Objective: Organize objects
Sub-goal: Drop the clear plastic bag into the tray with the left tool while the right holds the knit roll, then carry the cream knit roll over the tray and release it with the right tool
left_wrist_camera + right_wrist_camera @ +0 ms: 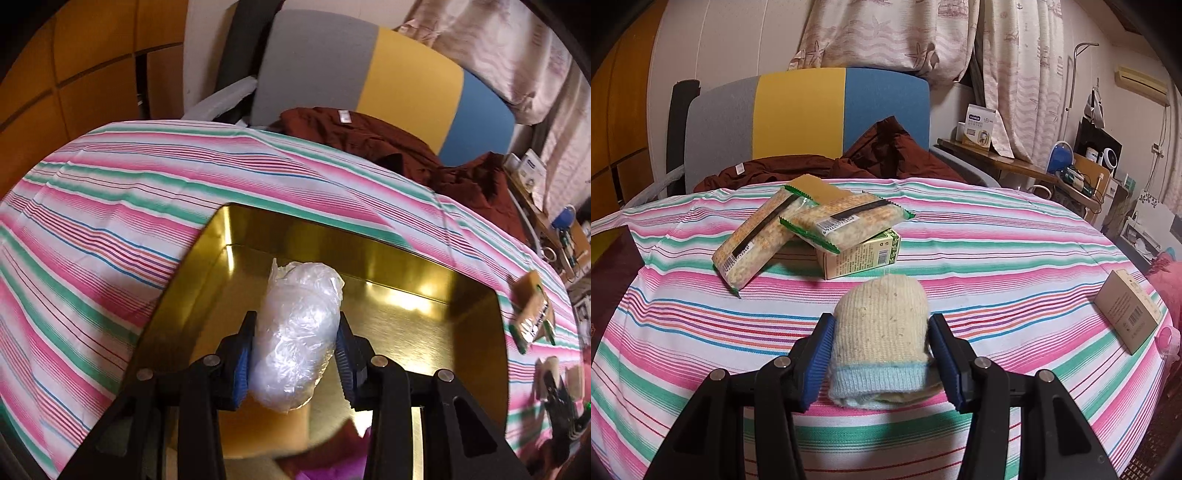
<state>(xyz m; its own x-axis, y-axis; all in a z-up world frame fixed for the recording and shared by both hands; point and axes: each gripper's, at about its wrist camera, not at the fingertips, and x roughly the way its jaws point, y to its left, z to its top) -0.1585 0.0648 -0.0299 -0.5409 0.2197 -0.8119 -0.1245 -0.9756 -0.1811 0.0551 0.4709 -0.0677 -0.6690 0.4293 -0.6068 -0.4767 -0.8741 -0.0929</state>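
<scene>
The left gripper pinched a plastic bundle over the gold tray, likely to drop it; the right gripper clamped a rolled sock.

- 1 clear plastic bundle, crumpled, over the gold tray
- 1 gold tray, on the striped cloth
- 1 rolled knit sock, cream with a light-blue cuff, near the table's front edge
- 2 snack packets, green-edged, overlapping, toward the table's far edge
- 1 green-and-cream carton under the packets
- 1 brown cardboard box at the table's right edge
- 1 dark red garment heaped past the far edge
- 1 striped cloth covering the table
</scene>
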